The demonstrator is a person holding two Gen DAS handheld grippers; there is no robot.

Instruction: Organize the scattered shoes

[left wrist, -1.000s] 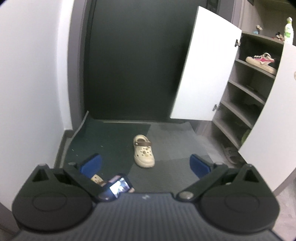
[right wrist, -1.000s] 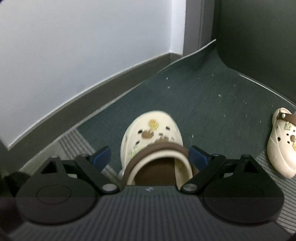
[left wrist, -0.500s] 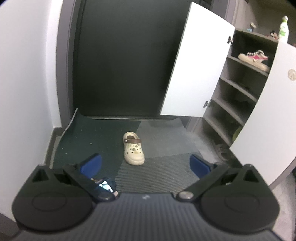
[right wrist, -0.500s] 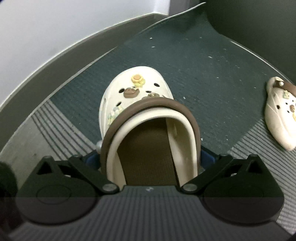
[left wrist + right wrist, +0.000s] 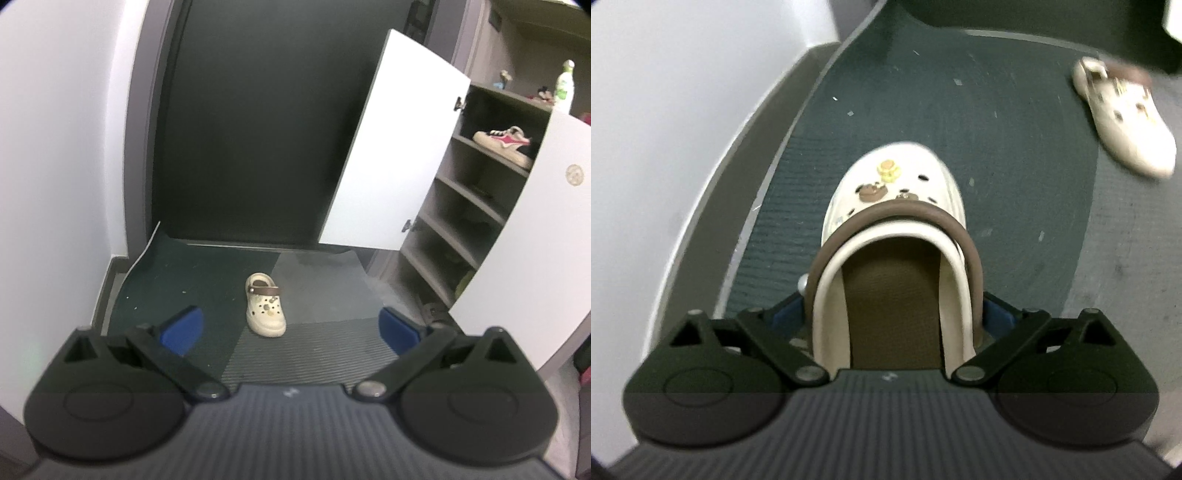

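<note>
Left wrist: left gripper (image 5: 290, 326) spreading wide, holding nothing; cream clog (image 5: 265, 309) lying on dark mat (image 5: 177, 280), near open shoe cabinet (image 5: 454, 206).
Right wrist: right gripper (image 5: 895, 317) clamping second clog (image 5: 894, 236) at heel, above mat.

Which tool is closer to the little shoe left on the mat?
Unclear. The left tool faces that clog, open. The right tool grips the other clog.

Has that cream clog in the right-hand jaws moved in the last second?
Yes. The cream clog, clamped at its heel by the right gripper, has come away from the grey baseboard, out over the green mat.
</note>
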